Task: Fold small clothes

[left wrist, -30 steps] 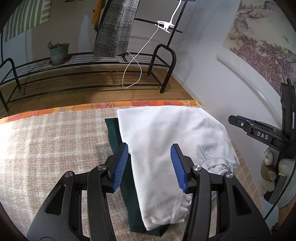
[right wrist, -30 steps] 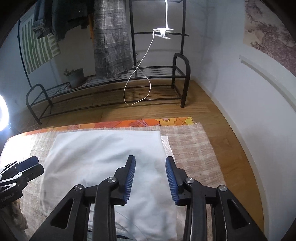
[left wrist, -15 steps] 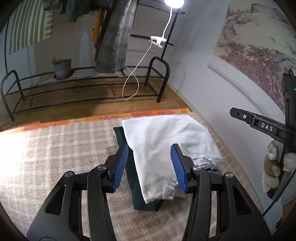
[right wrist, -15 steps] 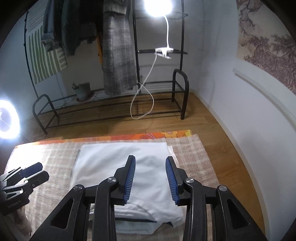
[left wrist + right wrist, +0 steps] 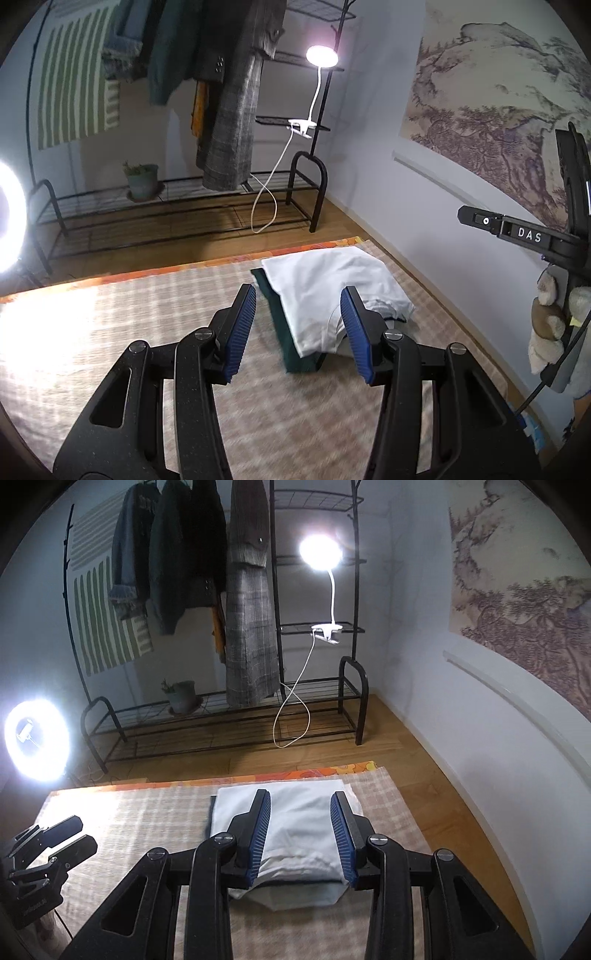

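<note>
Folded white cotton garment (image 5: 332,284) lay stacked on dark green folded cloth (image 5: 291,343) at 12 o'clock. Left gripper (image 5: 297,325) and right gripper (image 5: 301,830) both released, empty, above checked beige blanket (image 5: 147,314). Fold looked finished; next move: fetch another garment.

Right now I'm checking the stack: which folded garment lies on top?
The white garment; the dark green one lies beneath it, only its edge showing.

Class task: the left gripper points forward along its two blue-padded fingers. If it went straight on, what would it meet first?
Probably the folded white cotton garment lying on a dark green one; the open left gripper frames both, though depth is unclear.
</note>
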